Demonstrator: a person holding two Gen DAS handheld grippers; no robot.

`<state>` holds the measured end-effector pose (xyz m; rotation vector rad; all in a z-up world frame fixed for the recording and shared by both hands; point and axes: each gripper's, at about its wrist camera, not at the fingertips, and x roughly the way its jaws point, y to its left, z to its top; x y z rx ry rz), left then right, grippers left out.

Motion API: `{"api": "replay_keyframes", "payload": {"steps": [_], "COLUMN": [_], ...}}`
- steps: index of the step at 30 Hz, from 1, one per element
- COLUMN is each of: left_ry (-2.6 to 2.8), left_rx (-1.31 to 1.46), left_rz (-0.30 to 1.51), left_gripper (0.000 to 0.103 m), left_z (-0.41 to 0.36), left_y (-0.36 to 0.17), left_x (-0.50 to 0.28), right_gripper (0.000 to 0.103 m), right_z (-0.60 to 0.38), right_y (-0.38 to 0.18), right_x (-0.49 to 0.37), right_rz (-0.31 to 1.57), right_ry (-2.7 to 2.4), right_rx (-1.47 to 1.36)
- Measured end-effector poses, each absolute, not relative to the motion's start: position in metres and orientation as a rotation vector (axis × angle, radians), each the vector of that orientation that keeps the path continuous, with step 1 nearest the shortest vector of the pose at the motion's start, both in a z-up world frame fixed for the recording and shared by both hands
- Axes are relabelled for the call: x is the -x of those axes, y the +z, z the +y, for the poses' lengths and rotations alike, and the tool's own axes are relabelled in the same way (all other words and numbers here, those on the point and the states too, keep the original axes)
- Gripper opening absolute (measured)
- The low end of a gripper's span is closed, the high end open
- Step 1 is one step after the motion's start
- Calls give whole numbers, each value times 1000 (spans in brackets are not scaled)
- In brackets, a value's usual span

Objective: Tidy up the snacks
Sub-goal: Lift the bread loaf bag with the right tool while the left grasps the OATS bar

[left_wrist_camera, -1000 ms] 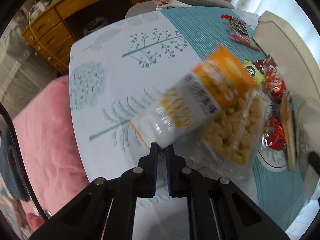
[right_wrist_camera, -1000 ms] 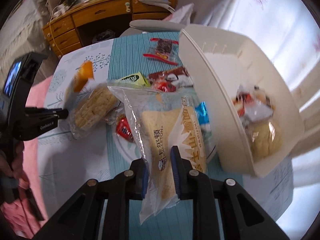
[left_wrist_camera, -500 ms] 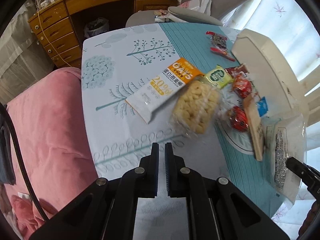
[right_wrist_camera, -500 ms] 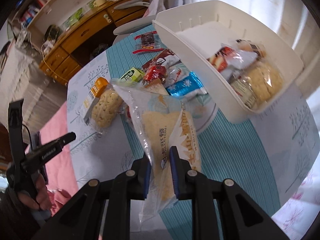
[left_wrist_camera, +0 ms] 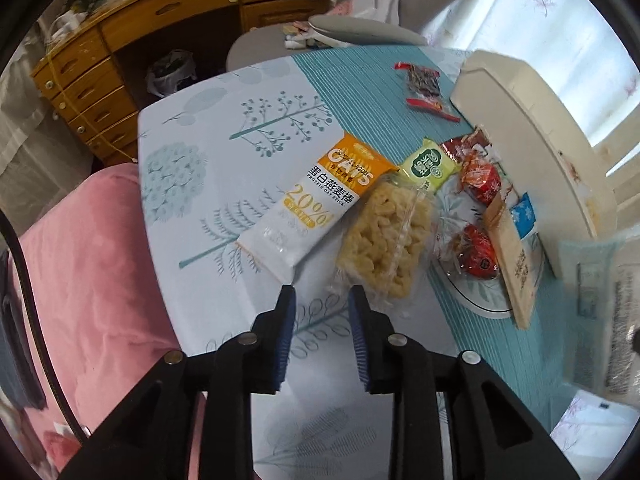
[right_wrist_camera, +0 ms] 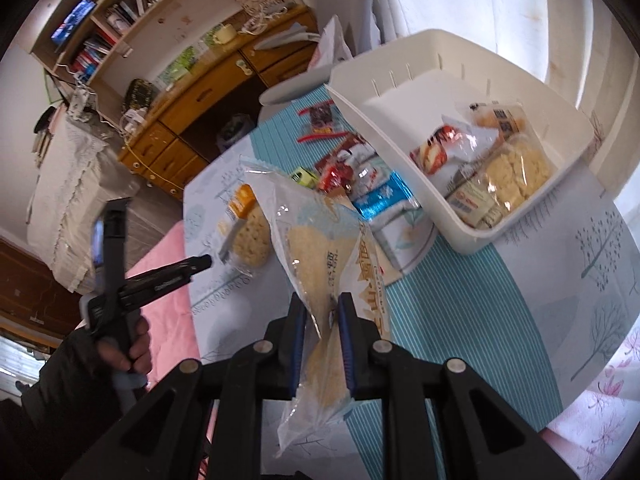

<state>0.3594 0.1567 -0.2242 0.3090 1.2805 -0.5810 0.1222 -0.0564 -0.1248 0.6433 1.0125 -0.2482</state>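
Left tool [left_wrist_camera: 322, 298] jaws just opening, nothing between, above oat bar [left_wrist_camera: 320, 204] on table [left_wrist_camera: 192, 184]. Right tool [right_wrist_camera: 322, 304] clamps bread packet [right_wrist_camera: 320, 248] near white bin [right_wrist_camera: 440, 216].

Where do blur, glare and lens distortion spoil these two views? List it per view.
Left wrist view: the oat bar is sharp, but the bread bag at the right edge is smeared, and the window is blown out. Right wrist view: the other gripper is soft, daylight washes out the basket rim. Both views: fisheye bends the table edges, with dark corners.
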Motion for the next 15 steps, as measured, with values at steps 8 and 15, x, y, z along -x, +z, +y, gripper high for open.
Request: {"api": "replay_keyframes", "payload": {"steps": [8,15], "left_ry": [-557,-574], "left_rx": [-310,-293], "left_rz": [1327,1358], "left_gripper": [61,71], "left_z": [145,135], "left_y": [-243,-260], "left_x": [-388,-405], "right_gripper": [16,16], "right_z": [-69,-69], "right_y": [-114,-111], "right_x": [-135,-149], "right_rz": [1033,1055], "right_ry": [-140,-89], "right_rx": [-590,-546]}}
